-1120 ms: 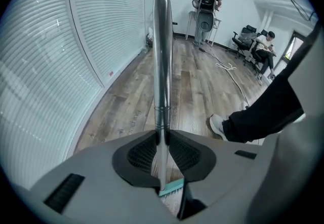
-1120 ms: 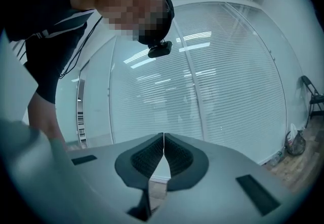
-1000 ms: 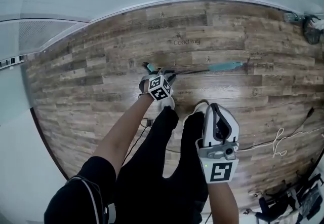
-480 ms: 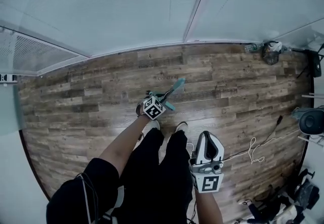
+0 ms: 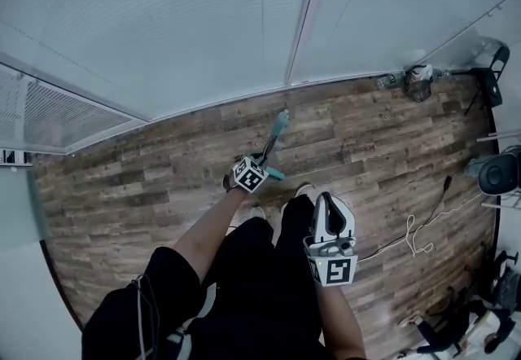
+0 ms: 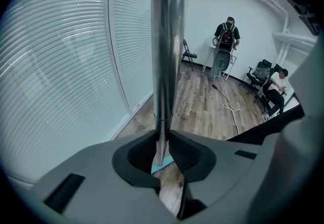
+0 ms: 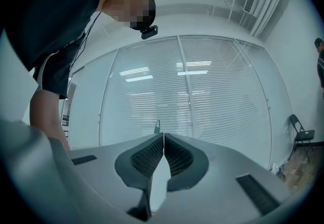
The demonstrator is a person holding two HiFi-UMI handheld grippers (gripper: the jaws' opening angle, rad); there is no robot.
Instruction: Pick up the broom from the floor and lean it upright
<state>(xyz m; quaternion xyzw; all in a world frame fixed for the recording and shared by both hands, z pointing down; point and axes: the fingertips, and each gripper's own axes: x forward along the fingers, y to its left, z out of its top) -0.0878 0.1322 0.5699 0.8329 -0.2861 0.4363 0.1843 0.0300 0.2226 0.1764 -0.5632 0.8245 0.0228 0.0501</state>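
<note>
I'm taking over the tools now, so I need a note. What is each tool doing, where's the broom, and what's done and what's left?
The left tool is shut on the broom, gripping its metal handle.
The right tool is shut and empty, facing the window blinds.
The broom hangs steeply tilted in the left tool above the wood floor, close to the blinds. Whether its lower end touches the floor cannot be told.
Done: broom gripped and raised.
Left: bring it fully upright and lean it, probably against the blind-covered wall, then let go.
</note>
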